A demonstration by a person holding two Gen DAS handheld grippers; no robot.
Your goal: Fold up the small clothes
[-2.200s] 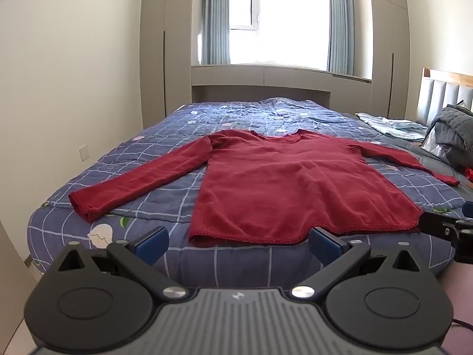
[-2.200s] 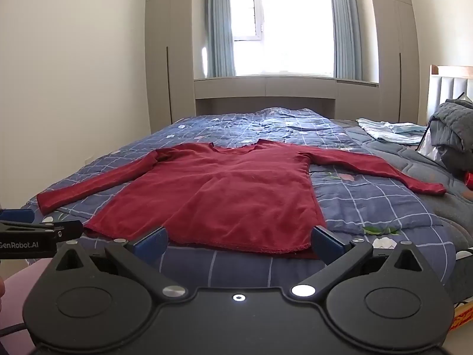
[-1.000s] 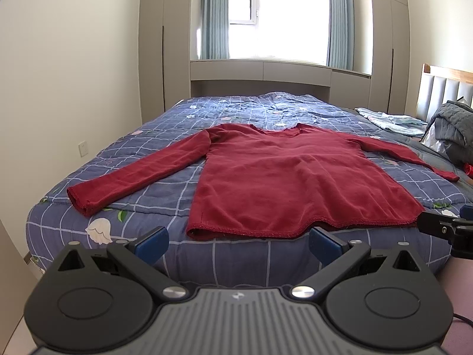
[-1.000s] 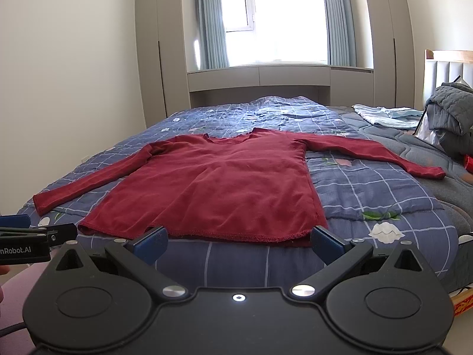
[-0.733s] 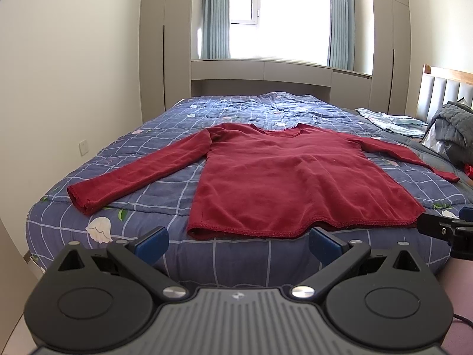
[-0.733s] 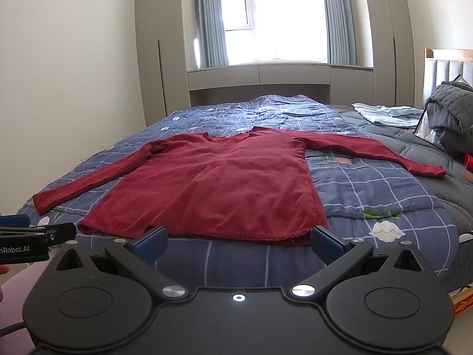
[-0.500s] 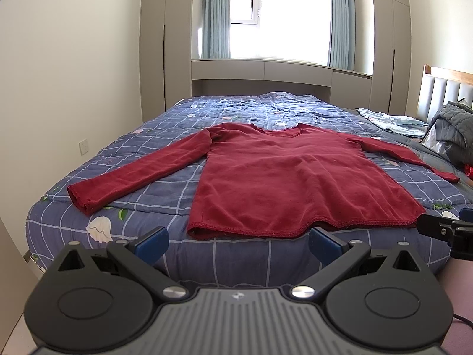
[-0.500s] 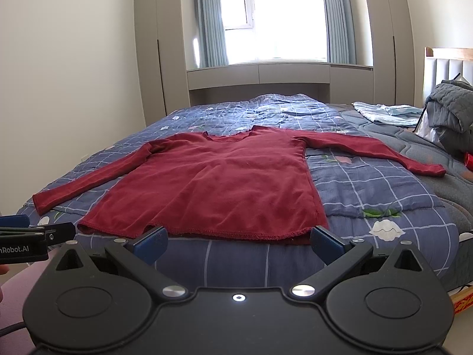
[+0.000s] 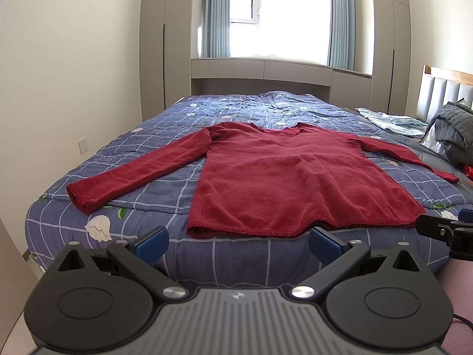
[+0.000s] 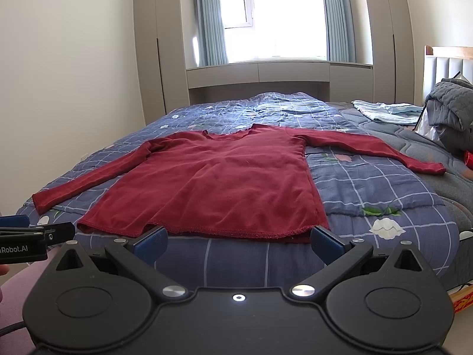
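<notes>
A dark red long-sleeved top (image 9: pixel 292 177) lies flat on the bed, hem toward me, both sleeves spread out to the sides; it also shows in the right wrist view (image 10: pixel 215 180). My left gripper (image 9: pixel 238 241) is open and empty, just short of the hem near the bed's front edge. My right gripper (image 10: pixel 239 241) is open and empty, also just in front of the hem. Each gripper's fingertips show at the edge of the other's view.
The bed has a blue checked quilt (image 9: pixel 142 207) with flower prints. A grey quilted blanket (image 10: pixel 452 112) and a light blue cloth (image 10: pixel 384 112) lie near the headboard at the right. Wardrobes and a window stand behind the bed; a wall is at the left.
Both grippers have drifted slightly; the views are nearly the same as half a second ago. The top has not moved.
</notes>
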